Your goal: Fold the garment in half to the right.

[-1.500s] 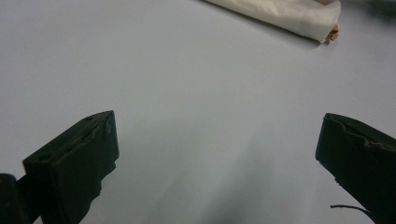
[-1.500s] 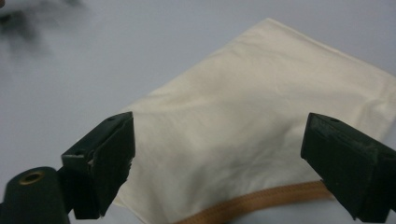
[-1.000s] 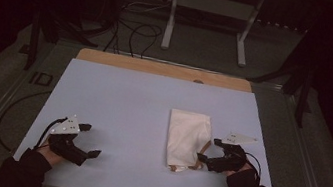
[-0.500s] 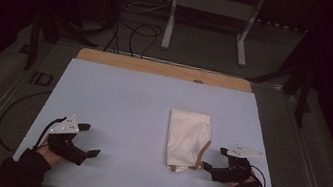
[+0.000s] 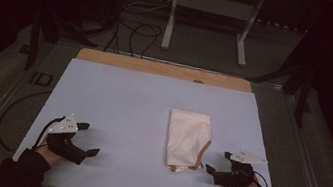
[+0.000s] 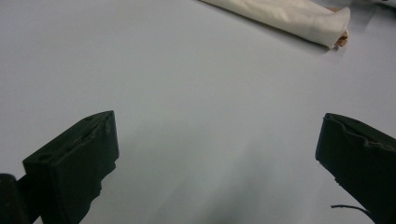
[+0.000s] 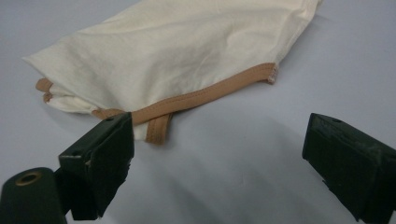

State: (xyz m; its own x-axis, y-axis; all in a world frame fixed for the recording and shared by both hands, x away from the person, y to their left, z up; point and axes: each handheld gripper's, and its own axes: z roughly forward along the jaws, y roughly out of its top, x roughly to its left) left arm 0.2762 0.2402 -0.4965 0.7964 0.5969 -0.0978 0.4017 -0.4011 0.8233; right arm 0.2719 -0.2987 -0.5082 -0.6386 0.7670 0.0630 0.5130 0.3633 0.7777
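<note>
A folded cream cloth bag (image 5: 188, 137) with tan straps (image 5: 202, 154) lies flat on the pale blue table top (image 5: 127, 107), right of centre. In the right gripper view the bag (image 7: 177, 51) and its tan strap (image 7: 201, 95) lie just ahead of the jaws. My right gripper (image 5: 217, 163) rests near the front right edge, open, a little right of the bag's near corner, holding nothing. My left gripper (image 5: 88, 139) sits at the front left, open and empty, well away from the bag (image 6: 289, 16), which appears far off in its view.
A wooden strip (image 5: 163, 68) borders the table's far edge. Behind it stand a metal frame (image 5: 210, 9) and cables (image 5: 136, 30) on the dark floor. A cable (image 5: 12, 109) trails off the table's left side.
My right gripper has drawn back from the bag's near right corner toward the front edge and now sits apart from the strap. The left gripper has stayed put.
</note>
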